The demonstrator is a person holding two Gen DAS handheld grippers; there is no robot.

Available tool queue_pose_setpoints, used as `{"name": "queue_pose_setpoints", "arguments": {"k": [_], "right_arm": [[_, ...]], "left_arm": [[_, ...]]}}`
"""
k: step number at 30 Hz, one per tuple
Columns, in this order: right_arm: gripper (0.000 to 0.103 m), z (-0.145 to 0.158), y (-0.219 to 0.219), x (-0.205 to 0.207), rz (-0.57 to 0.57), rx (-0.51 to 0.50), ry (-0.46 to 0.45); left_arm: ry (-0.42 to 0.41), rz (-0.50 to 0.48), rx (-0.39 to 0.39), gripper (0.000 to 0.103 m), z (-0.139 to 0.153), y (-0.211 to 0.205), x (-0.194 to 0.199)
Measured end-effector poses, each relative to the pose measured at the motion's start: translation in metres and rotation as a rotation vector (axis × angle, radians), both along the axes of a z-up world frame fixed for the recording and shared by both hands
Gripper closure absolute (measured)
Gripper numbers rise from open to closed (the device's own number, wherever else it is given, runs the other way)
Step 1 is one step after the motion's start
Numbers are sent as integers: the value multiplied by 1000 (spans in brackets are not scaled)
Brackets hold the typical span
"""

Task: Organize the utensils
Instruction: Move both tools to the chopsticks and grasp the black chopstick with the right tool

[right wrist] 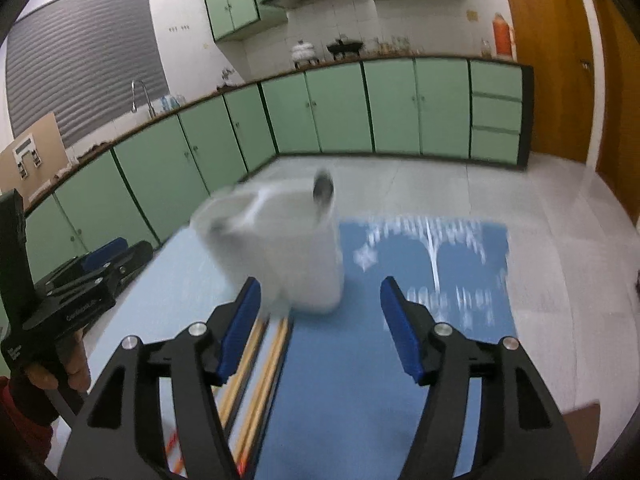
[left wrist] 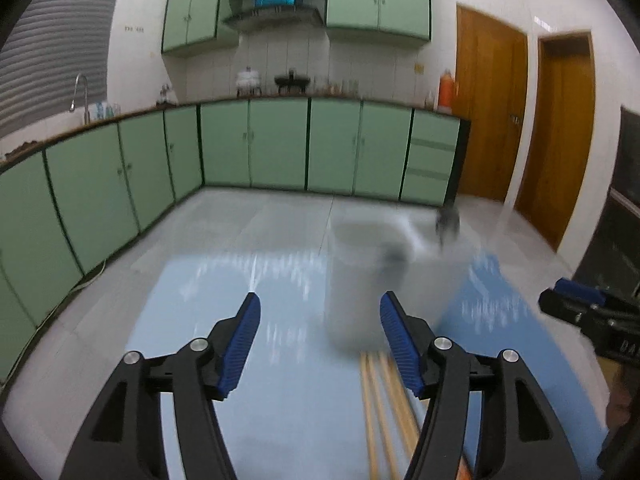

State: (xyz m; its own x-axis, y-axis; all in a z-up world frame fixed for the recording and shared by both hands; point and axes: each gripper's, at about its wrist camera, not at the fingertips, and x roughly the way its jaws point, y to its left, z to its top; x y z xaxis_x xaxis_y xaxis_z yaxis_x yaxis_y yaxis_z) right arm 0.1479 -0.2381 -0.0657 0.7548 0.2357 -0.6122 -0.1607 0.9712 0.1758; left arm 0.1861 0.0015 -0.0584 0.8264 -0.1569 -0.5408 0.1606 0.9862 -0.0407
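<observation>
A white utensil holder [left wrist: 366, 280] stands on the blue mat [left wrist: 280, 360], blurred; a dark utensil end [left wrist: 447, 220] sticks up from its far side. Several wooden chopsticks [left wrist: 384, 412] lie on the mat in front of it. My left gripper [left wrist: 320, 320] is open and empty, just before the holder. In the right wrist view the holder [right wrist: 288, 248] is ahead to the left, with the utensil end [right wrist: 323, 190] at its rim and the chopsticks [right wrist: 260, 376] below it. My right gripper [right wrist: 320, 304] is open and empty above the mat [right wrist: 360, 360].
The right gripper's body [left wrist: 588, 312] shows at the right edge of the left view; the left gripper's body [right wrist: 80, 292] with the holding hand shows at left of the right view. Green cabinets [left wrist: 276, 144] and wooden doors [left wrist: 492, 104] stand beyond the tiled floor.
</observation>
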Motion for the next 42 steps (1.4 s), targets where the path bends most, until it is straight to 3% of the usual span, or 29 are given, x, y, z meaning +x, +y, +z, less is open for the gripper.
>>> {"name": "queue_pose_setpoints", "arguments": {"k": [6,15,30,42], "right_arm": [[42,-27,3,-51,-9,6,91],[52,-59,32,-103,23,-43,131],[66,-82,58,-126,79,-83,218],[73,-89,60,-122,48,-100,228]], "left_arm": [[146,5,26,42,-42,6,-53],[242,-4,36,42,-76,5,-102],[317,-27,24,42,-98,-1,-123],[302,-8,27,45,-101,-1,-125]]}}
